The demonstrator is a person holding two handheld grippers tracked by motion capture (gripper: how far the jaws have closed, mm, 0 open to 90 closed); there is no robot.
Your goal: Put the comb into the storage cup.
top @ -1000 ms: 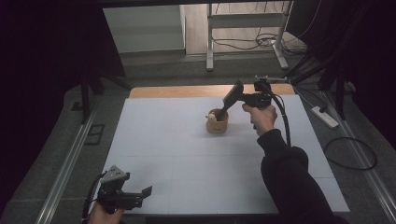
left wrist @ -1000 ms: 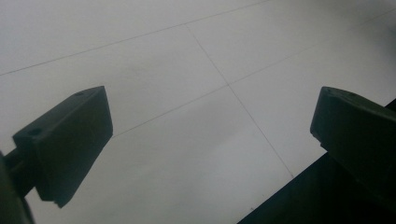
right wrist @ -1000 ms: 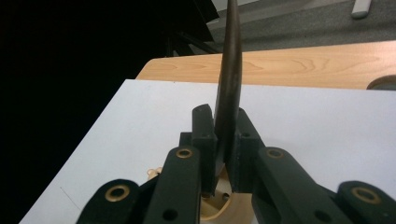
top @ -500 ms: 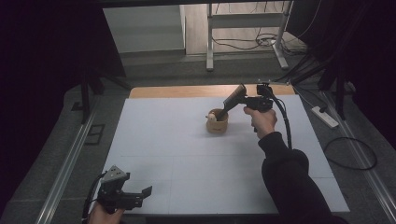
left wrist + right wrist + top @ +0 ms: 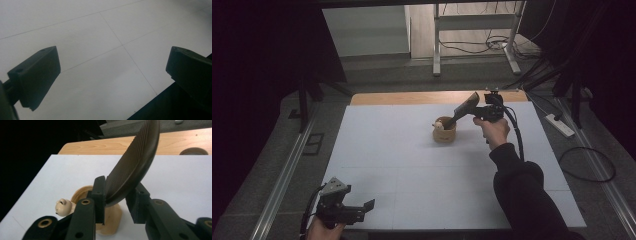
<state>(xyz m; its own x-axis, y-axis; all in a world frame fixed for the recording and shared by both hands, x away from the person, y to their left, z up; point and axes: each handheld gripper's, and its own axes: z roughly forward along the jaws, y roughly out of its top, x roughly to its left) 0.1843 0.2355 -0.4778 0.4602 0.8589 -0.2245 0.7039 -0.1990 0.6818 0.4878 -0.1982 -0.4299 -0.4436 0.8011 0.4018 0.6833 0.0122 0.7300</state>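
- The counter [image 5: 412, 165], a white sheet over wood, carries one small cluster of things, all toward 1 o'clock from its centre; the rest lies bare.
- The right gripper [image 5: 467, 111] reaches in from 3 o'clock of that cluster. Over the last second its hand has drifted slightly to the right and risen a touch, while the dark piece it carries has stayed angled over the cup.
- That piece is a dark ribbed paddle [image 5: 132, 165]. In the right gripper view the jaws are closed on its lower end, one pad on each face, and its broad end tilts up toward 1 o'clock.
- The left gripper [image 5: 357, 210] sits at the counter's near edge, about 7 o'clock, unmoved. In the left gripper view [image 5: 112, 82] its jaws stand wide apart with nothing between them.
- The wooden cup [image 5: 444, 134] stands upright just under the paddle's gripped end; I cannot tell whether they touch.
- A pale figurine [image 5: 63, 207] peeks over the cup's rim at 9 o'clock.
- Judged from so small a shift, the paddle seems held steady above the cup, not yet set down or inserted.
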